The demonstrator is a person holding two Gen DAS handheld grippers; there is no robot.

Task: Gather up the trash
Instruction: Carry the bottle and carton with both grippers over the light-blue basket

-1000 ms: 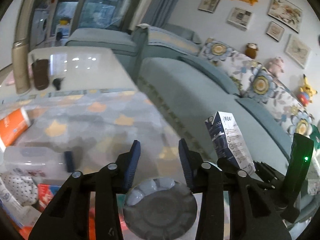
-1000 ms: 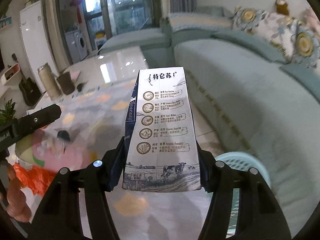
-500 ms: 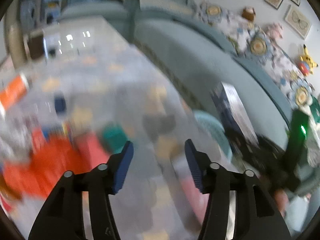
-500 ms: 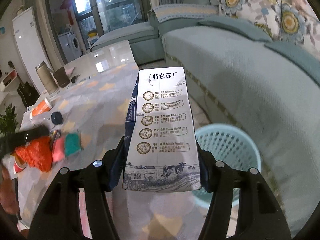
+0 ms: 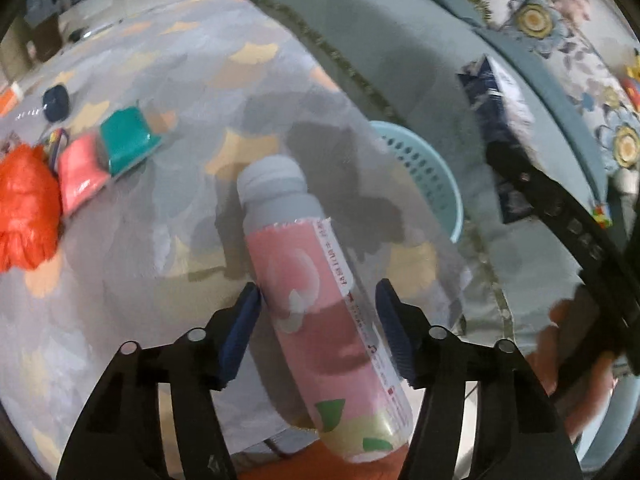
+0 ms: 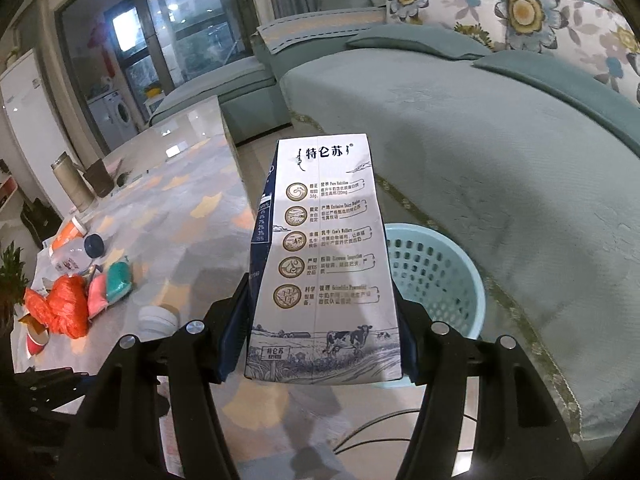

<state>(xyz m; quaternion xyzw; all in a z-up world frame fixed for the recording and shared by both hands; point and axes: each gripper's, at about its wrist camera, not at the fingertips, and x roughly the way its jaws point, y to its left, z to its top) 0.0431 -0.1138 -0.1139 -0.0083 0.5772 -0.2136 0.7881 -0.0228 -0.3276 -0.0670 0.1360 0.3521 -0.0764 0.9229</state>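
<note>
The left gripper [image 5: 318, 312] has swung down so its spread fingers now straddle a pink bottle [image 5: 320, 312] on the tabletop [image 5: 160, 248], ungripped. The right gripper [image 6: 322, 312] still pinches the milk carton [image 6: 322, 264] near the basket [image 6: 436, 276], ready to drop.

Teal sofa [image 6: 500, 152] fills right of frame, floral cushions [image 6: 520, 8] upper right; glass doors [image 6: 168, 40] upper left; white fridge [image 6: 24, 120] far left; dim indoor light.
</note>
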